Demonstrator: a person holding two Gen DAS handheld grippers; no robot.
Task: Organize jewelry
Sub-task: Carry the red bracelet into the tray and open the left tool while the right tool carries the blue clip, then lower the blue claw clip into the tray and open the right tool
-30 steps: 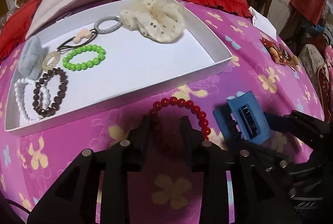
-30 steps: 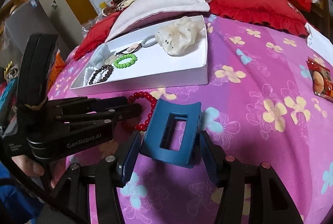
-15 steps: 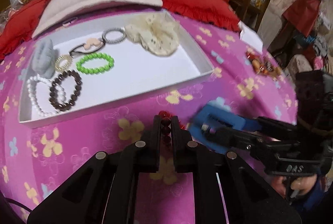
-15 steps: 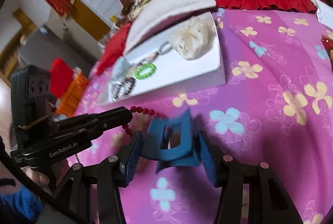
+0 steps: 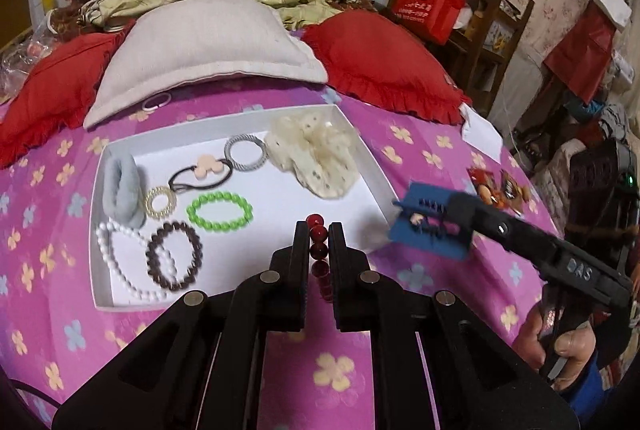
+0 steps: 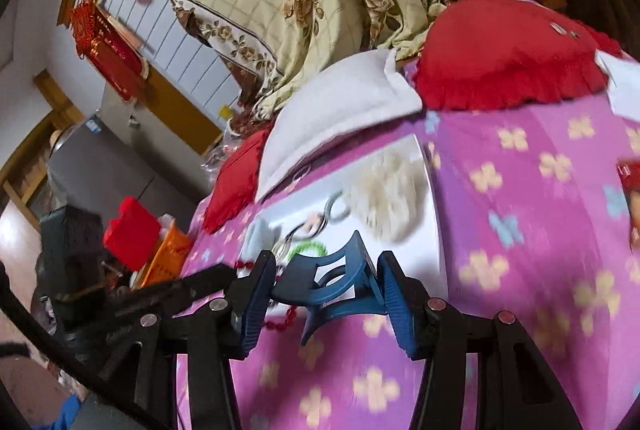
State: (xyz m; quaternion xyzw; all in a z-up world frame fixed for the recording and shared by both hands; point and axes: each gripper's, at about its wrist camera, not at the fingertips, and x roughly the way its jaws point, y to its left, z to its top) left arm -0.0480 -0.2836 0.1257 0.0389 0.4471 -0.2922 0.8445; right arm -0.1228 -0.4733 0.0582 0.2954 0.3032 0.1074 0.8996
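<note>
So one red bead bracelet (image 5: pixel 318 250) is pinched by the left gripper (image 5: pixel 318 242), one blue claw clip (image 6: pixel 332 286) clamped by the right gripper (image 6: pixel 326 280), both held above the white tray (image 5: pixel 372 166), clip at 3 o'clock.

On the side of my right tool (image 5: pixel 448 226), seen from the left wrist, I read raised letters "DAS". The red bag (image 5: pixel 426 8) behind the bed carries white printing too small for me to read. In the right wrist view, nothing is legible.
</note>
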